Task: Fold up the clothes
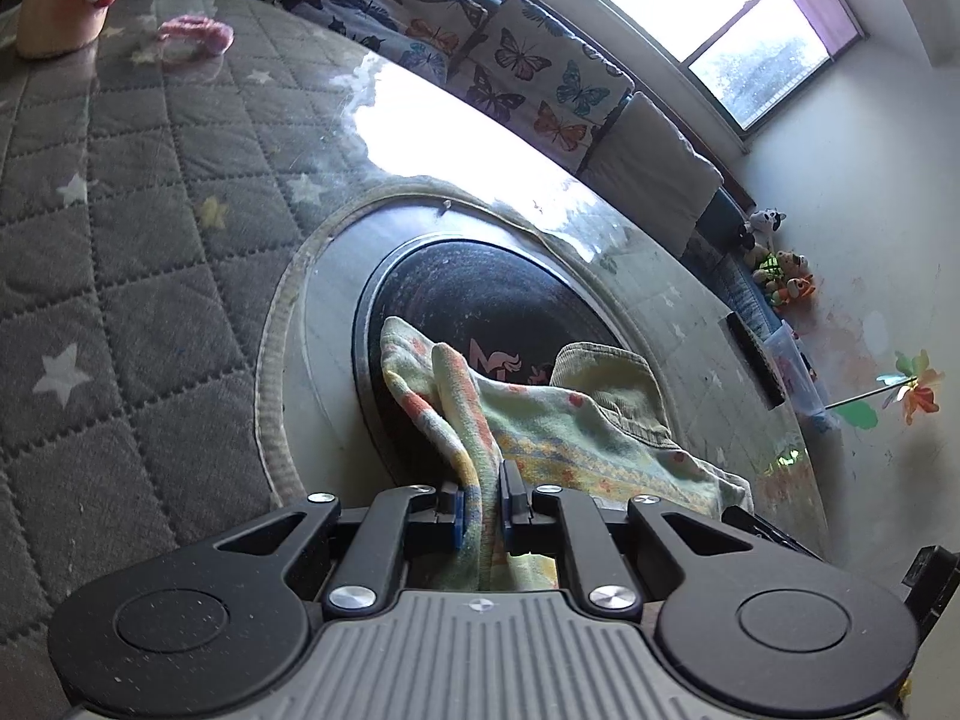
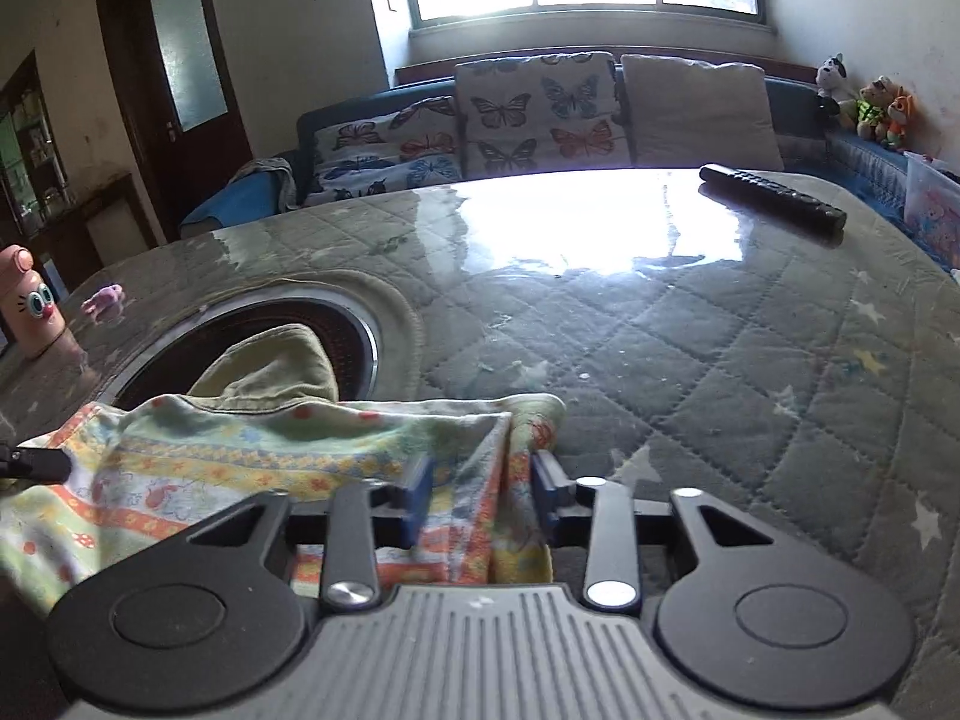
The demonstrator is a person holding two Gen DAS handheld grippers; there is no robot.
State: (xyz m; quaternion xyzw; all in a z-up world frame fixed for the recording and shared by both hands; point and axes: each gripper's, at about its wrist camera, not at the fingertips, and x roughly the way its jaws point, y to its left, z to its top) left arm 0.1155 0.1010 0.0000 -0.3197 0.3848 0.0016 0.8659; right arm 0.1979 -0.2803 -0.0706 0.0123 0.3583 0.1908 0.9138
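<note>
A small pastel garment [image 1: 576, 438] with orange, yellow and blue print lies across the glass-topped table, partly over the round dark inset [image 1: 480, 306]. My left gripper [image 1: 481, 507] is shut on a bunched edge of it. In the right wrist view the same garment [image 2: 270, 450] spreads to the left, with an olive-green waistband [image 2: 270, 372] at its far side. My right gripper [image 2: 483, 492] has a corner fold of the garment between its blue pads [image 2: 420, 492], which stand somewhat apart around the cloth. The left gripper's tip [image 2: 36, 465] shows at the left edge.
The table [image 2: 690, 360] has a grey quilted star cloth under glass. A black remote [image 2: 774, 198] lies far right. A pink bottle with a face [image 2: 36, 300] and a pink hair tie [image 2: 105, 300] sit at the far left. A sofa with butterfly cushions [image 2: 540, 114] stands behind.
</note>
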